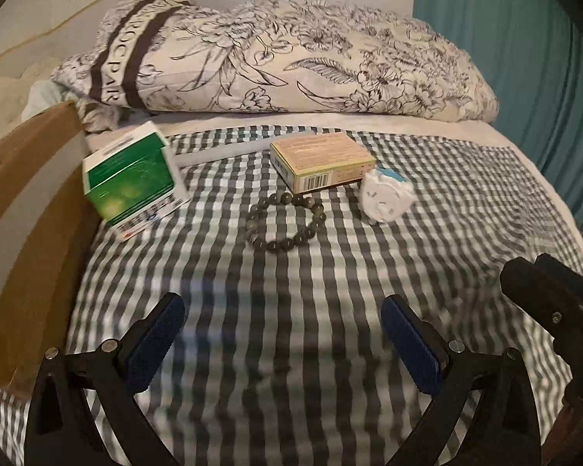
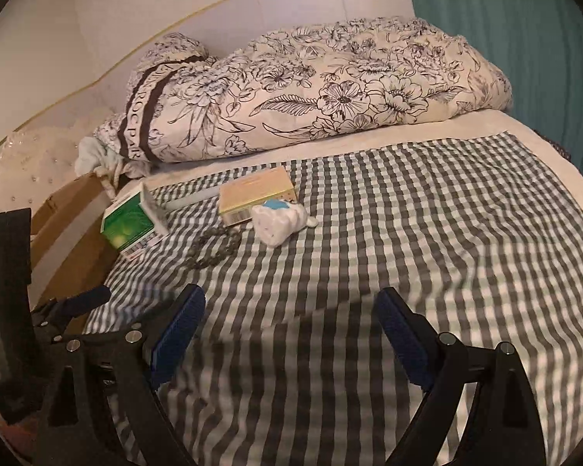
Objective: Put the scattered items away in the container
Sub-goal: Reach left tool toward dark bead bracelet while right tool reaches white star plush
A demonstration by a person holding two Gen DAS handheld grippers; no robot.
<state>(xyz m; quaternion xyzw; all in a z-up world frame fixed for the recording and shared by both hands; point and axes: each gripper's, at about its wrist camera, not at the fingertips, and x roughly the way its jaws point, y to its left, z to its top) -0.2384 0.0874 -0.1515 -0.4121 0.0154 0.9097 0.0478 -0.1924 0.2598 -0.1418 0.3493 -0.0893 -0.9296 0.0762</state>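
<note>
Left wrist: left tool (image 1: 281, 334) spread wide, empty; bead bracelet (image 1: 285, 224) just ahead on bed. Right tool (image 2: 289, 330) likewise apart, empty.

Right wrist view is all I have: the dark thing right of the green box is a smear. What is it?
Observer: A bead bracelet, lying flat in a closed ring on the checked cloth.
Operator: Clear of the tan box?
Observer: No, its far beads appear to lie against the tan box at the near corner, under the barcode.
Operator: Left jaws free?
Observer: Yes. The left gripper has its jaws wide open with nothing between them, short of the bracelet.
</note>
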